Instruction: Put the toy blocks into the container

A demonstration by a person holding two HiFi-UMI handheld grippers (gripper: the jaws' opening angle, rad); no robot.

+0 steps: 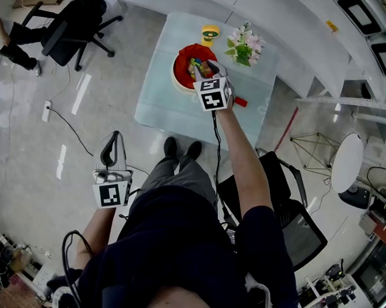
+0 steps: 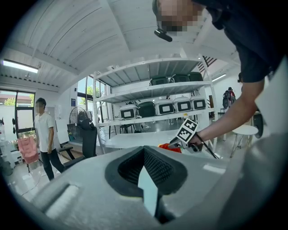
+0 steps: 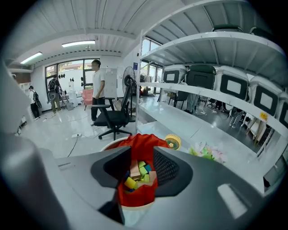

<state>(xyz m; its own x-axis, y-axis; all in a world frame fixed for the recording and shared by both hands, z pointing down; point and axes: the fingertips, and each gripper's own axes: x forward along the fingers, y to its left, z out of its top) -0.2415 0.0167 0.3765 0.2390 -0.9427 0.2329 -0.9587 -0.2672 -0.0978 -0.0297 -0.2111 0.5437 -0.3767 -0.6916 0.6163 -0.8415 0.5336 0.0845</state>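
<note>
- Step in hand: release over the container (image 1: 183,55). The right gripper (image 1: 213,69) hangs just above its mouth, tilted downward, jaws partly apart with nothing between the pads.
- Toy blocks (image 3: 137,173): a mixed-colour heap inside the red-lined container, seen through the jaw gap. None is held.
- Container position: on the glass bench (image 1: 162,103), near its far side, beside a flower sprig (image 1: 244,46).
- Orientation: the container's mouth faces up. It is round, so it has no long axis in plan. The blocks lie jumbled, with no common direction.
- Left gripper (image 1: 114,137): low at the person's side, well apart from the bench, jaws together and empty.
- Next move, as judged: lift clear and check the bench for leftovers. A small red piece (image 1: 240,102) beside the right gripper cannot be identified.
</note>
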